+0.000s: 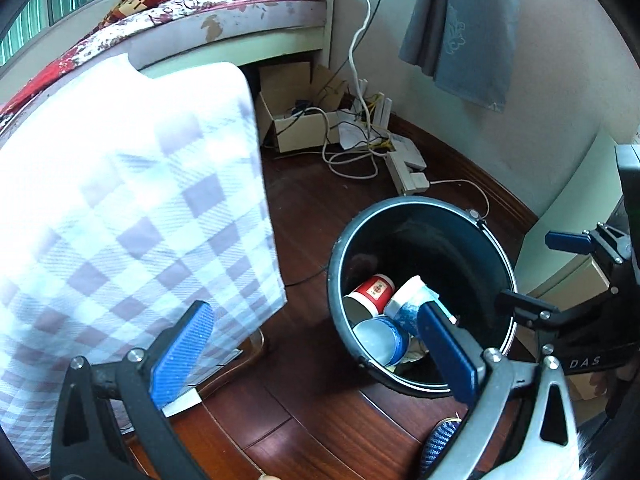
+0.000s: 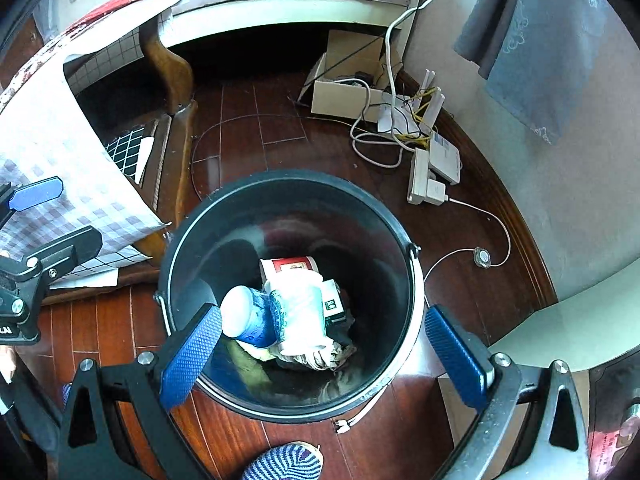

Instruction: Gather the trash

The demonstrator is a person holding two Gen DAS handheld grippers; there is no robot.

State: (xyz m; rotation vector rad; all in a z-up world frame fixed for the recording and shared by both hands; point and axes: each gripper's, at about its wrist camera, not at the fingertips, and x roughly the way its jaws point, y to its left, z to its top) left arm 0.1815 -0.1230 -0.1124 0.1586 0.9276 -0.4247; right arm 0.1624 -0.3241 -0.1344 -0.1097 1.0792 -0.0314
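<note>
A bed (image 1: 224,12) with a flowered cover fills the upper left of my left view. Below it a checked cloth (image 1: 132,208) hangs over the counter edge and takes up the left half of that frame; in my right view the same cloth sits at the left edge. The dark wood floor (image 2: 248,120) runs through the middle of both frames.

The black bin (image 2: 224,240) stands on the floor, centre of my right view and lower right of my left view. The trash lies inside it: a red cup (image 1: 370,292), a blue cup (image 2: 250,318) on its side and a white cup (image 2: 302,312) against it, with crumpled paper (image 2: 320,358) underneath at the bottom.

My right tool (image 2: 324,354) hangs over the bin mouth, its jaws spread wide with nothing between the pads; one blue pad is at lower left, the other at lower right just past the rim. My left tool (image 1: 316,358) is wide too and holds nothing, one pad before the cloth, the other over the bin's near rim.

A grey towel (image 2: 540,48) hangs on the wall at upper right. A cardboard box (image 2: 340,96) and tangled white cables (image 2: 380,148) lie by the wall, above the bin. A striped slipper (image 2: 284,464) shows at the bottom edge.
</note>
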